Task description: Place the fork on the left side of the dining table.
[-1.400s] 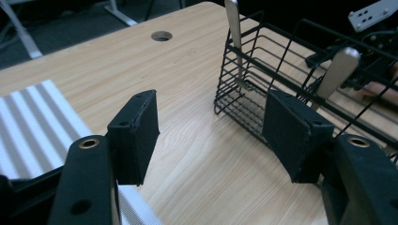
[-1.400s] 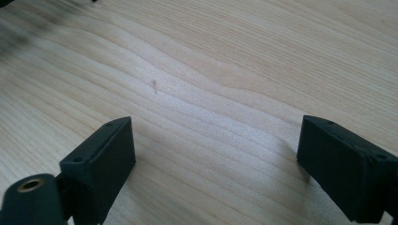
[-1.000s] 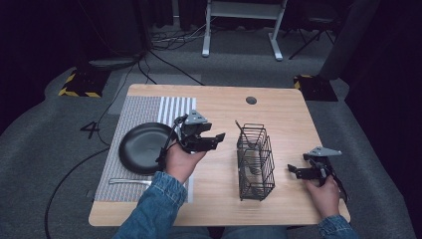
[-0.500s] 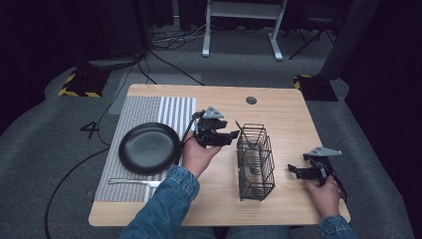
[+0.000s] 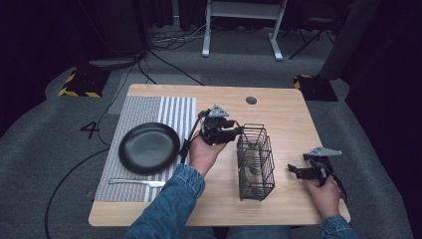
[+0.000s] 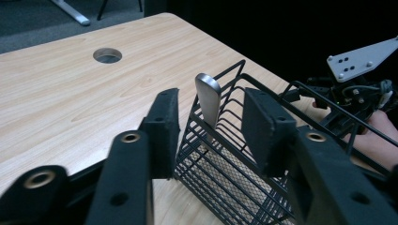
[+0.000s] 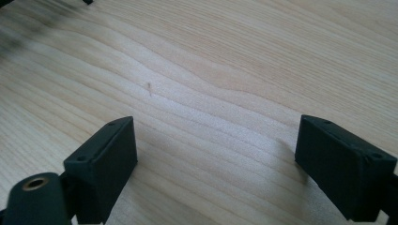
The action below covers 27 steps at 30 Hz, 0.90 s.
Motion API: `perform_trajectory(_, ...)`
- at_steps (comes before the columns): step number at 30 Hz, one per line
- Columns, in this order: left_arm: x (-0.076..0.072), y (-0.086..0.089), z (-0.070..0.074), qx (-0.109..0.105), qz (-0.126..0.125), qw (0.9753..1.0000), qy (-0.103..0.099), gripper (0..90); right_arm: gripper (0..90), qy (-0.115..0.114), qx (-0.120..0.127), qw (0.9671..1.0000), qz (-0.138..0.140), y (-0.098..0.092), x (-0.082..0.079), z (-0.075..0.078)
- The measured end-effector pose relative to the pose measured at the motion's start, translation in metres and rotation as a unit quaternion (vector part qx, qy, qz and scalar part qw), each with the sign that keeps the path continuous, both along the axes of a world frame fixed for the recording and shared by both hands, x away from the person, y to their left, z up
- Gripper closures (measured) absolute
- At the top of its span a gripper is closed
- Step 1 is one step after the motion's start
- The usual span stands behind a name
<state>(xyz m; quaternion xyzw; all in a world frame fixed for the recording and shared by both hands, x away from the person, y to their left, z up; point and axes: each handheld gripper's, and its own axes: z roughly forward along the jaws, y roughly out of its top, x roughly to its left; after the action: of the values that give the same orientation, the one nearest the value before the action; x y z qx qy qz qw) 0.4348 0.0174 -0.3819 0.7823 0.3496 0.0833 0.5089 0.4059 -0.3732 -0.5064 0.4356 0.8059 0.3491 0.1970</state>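
Change: your left gripper (image 5: 233, 133) has travelled from beside the black plate (image 5: 149, 148) across to the far end of the wire cutlery basket (image 5: 256, 160).
Left gripper: jaws parted and empty, straddling the metal handle (image 6: 208, 97) that stands upright in the basket's near corner.
Handle: inside the basket, leaning on the wire rim, not yet touched by either pad.
Right gripper (image 5: 299, 172): spread wide, holding nothing, resting low over bare table (image 7: 225, 70), apart from the basket.
Meaning: you look lined up to pinch that utensil; the knife (image 5: 137, 182) already lies on the striped mat (image 5: 174, 110).
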Motion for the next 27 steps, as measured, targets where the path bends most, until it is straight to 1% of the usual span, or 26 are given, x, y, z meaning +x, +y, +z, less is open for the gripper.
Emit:
perform_trajectory(1, 0.0, 0.0, 0.0, 0.0, 0.0, 1.0, 0.0, 62.3, 13.2, 0.0, 0.0, 1.0, 0.0, 0.0, 0.0, 0.0)
perform_trajectory(2, 0.001, -0.002, 0.0, 0.004, 0.003, 1.0, -0.003, 62.3, 13.2, 0.0, 0.0, 1.0, 0.0, 0.0, 0.0, 0.0)
perform_trajectory(3, 0.001, -0.003, 0.0, 0.008, 0.003, 1.0, -0.005, 68.9, 13.2, 0.0, 0.0, 1.0, 0.0, 0.0, 0.0, 0.0)
perform_trajectory(6, 0.002, -0.005, -0.001, 0.01, 0.007, 0.9999, -0.005, 77.0, 13.2, 0.0, 0.0, 1.0, 0.0, 0.0, 0.0, 0.0)
perform_trajectory(7, 0.002, -0.005, -0.001, 0.01, 0.007, 0.9999, -0.005, 77.2, 13.2, 0.0, 0.0, 1.0, 0.0, 0.0, 0.0, 0.0)
perform_trajectory(11, 0.003, -0.004, 0.0, -0.001, 0.006, 1.0, 0.006, 78.8, 13.2, 0.0, 0.0, 1.0, 0.0, 0.0, 0.0, 0.0)
perform_trajectory(12, 0.003, -0.004, 0.0, -0.007, 0.005, 0.9999, 0.007, 79.3, 13.2, 0.0, 0.0, 1.0, 0.0, 0.0, 0.0, 0.0)
perform_trajectory(13, 0.003, -0.004, 0.0, -0.007, 0.005, 0.9999, 0.007, 79.9, 13.2, 0.0, 0.0, 1.0, 0.0, 0.0, 0.0, 0.0)
perform_trajectory(14, 0.002, -0.004, 0.001, -0.009, 0.002, 0.9999, 0.006, 79.9, 13.3, 0.0, 0.0, 1.0, 0.0, 0.0, 0.0, 0.0)
perform_trajectory(16, 0.001, -0.004, 0.004, -0.012, -0.002, 0.9999, 0.002, 83.7, 13.3, 0.0, 0.001, 1.0, 0.0, 0.0, 0.0, 0.0)
perform_trajectory(18, 0.0, -0.005, 0.007, -0.012, -0.008, 0.9999, -0.001, 85.6, 13.3, 0.0, 0.001, 1.0, 0.0, 0.0, 0.0, 0.0)
perform_trajectory(20, -0.001, -0.007, 0.009, -0.009, -0.012, 0.9999, -0.004, 86.2, 13.3, 0.0, 0.001, 1.0, 0.0, 0.0, 0.0, 0.0)
perform_trajectory(21, -0.002, -0.009, 0.011, -0.004, -0.012, 0.9999, -0.011, 86.3, 13.3, 0.0, 0.001, 1.0, 0.0, 0.0, 0.0, 0.0)
perform_trajectory(23, -0.004, -0.01, 0.013, -0.003, -0.013, 0.9998, -0.013, 86.4, 13.4, 0.0, 0.001, 1.0, 0.0, 0.0, 0.0, 0.0)
perform_trajectory(25, -0.007, -0.011, 0.018, -0.005, -0.017, 0.9996, -0.02, 86.4, 13.4, 0.0, 0.001, 1.0, 0.0, 0.0, 0.0, 0.0)
perform_trajectory(26, -0.009, -0.012, 0.023, -0.002, -0.018, 0.9994, -0.029, 86.4, 13.4, 0.0, 0.001, 1.0, 0.0, 0.0, 0.0, 0.0)
perform_trajectory(27, -0.009, -0.012, 0.023, -0.002, -0.018, 0.9994, -0.029, 86.4, 13.4, 0.0, 0.001, 1.0, 0.0, 0.0, 0.0, 0.0)
